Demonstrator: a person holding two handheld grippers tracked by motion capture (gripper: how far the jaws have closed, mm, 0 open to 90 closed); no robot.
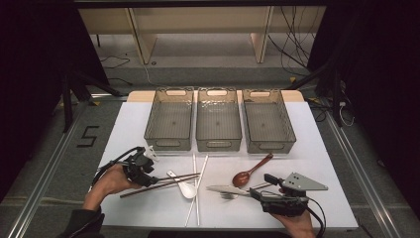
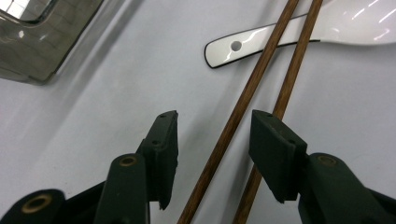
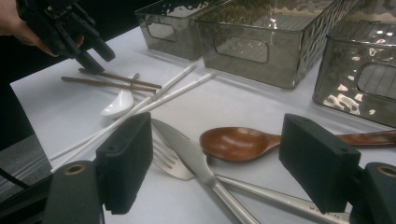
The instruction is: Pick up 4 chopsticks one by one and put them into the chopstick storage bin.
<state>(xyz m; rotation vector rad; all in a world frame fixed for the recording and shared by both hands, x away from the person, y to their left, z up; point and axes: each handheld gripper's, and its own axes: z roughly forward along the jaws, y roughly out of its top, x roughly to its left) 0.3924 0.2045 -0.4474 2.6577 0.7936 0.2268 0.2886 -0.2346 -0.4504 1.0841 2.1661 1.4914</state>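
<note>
While left gripper (image 2: 212, 140) straddled the wooden chopsticks (image 2: 261, 74), jaws half spread, not yet pinching, sticks ran lengthwise away from it.

Two black jaws of the left gripper (image 2: 212, 140) are seen rising from the bottom edge, set apart over a white table surface (image 2: 102, 107). A pair of brown wooden chopsticks (image 2: 261, 84) is laid diagonally from the upper right towards the bottom. One stick passes through the gap between the jaws without being touched; the other runs under the right-hand jaw. The chopsticks are crossed over the handle of a white spoon (image 2: 252, 44), which has a small hole. A corner of a smoky transparent bin (image 2: 32, 51) is seen at the upper left.
</note>
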